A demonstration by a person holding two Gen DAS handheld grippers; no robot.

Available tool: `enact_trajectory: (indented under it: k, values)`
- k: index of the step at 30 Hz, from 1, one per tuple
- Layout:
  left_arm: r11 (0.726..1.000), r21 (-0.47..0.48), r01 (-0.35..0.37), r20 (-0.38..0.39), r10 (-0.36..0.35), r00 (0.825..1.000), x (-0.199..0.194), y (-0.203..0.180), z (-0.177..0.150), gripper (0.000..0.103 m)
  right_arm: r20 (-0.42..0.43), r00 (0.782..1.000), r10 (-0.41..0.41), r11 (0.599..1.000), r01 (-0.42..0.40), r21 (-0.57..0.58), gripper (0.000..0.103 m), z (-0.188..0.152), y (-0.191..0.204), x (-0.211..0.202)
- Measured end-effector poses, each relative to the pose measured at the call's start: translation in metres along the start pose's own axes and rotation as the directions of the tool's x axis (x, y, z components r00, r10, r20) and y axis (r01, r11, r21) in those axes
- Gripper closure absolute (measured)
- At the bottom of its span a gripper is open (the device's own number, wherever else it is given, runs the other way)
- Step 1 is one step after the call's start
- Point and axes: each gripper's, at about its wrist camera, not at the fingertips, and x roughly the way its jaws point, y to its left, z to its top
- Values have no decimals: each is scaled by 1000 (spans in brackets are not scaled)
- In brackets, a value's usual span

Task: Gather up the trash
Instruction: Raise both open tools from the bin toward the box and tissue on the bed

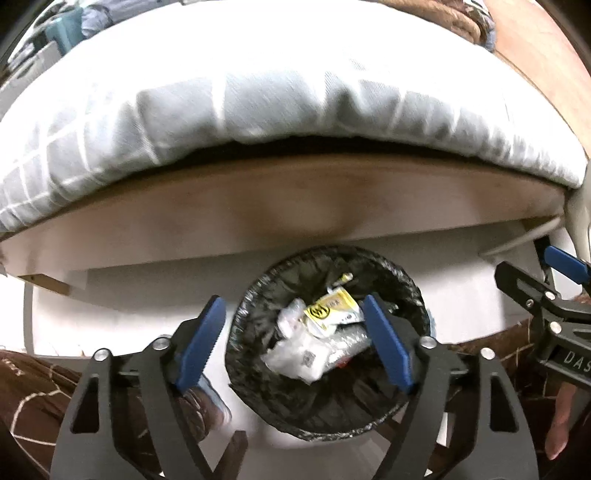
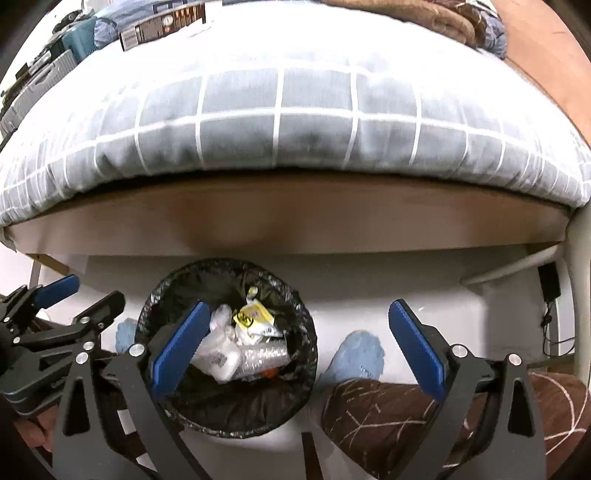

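Note:
A round bin with a black liner (image 1: 251, 369) stands on the white floor in front of the bed; it also shows in the right wrist view (image 2: 177, 280). Inside lie a yellow wrapper (image 1: 332, 310) (image 2: 255, 314), white plastic scraps (image 1: 299, 350) (image 2: 218, 354) and a clear crinkled wrapper (image 2: 264, 356). My left gripper (image 1: 295, 347) hovers above the bin, open and empty. My right gripper (image 2: 297, 349) is open and empty, its left finger over the bin; it also shows at the right of the left wrist view (image 1: 546, 277).
A bed with a grey checked cover (image 2: 280, 122) and a wooden side rail (image 2: 288, 214) fills the far side. The person's legs in brown patterned trousers (image 2: 388, 413) and blue slippers (image 2: 358, 356) stand beside the bin. A box (image 2: 162, 26) lies on the bed.

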Motion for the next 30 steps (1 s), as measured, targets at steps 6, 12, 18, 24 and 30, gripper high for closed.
enact_trajectory:
  k: [6, 12, 18, 24, 30]
  values:
    - [998, -64, -28, 79, 34, 996, -26, 22, 12, 8, 69, 997, 22, 999, -24, 29, 9, 18, -2, -16]
    - [995, -76, -67, 145, 78, 986, -48, 37, 30, 6, 122, 992, 44, 999, -44, -5, 9, 38, 13, -29]
    - [992, -119, -51, 206, 75, 976, -74, 56, 55, 6, 174, 983, 62, 997, -54, -49, 9, 68, 32, -42]
    - [989, -137, -53, 261, 88, 961, -92, 70, 87, 6, 245, 966, 89, 995, -72, -76, 9, 103, 47, -61]
    - [985, -164, -44, 282, 90, 955, -100, 87, 117, 6, 267, 957, 116, 991, -95, -91, 9, 132, 59, -63]
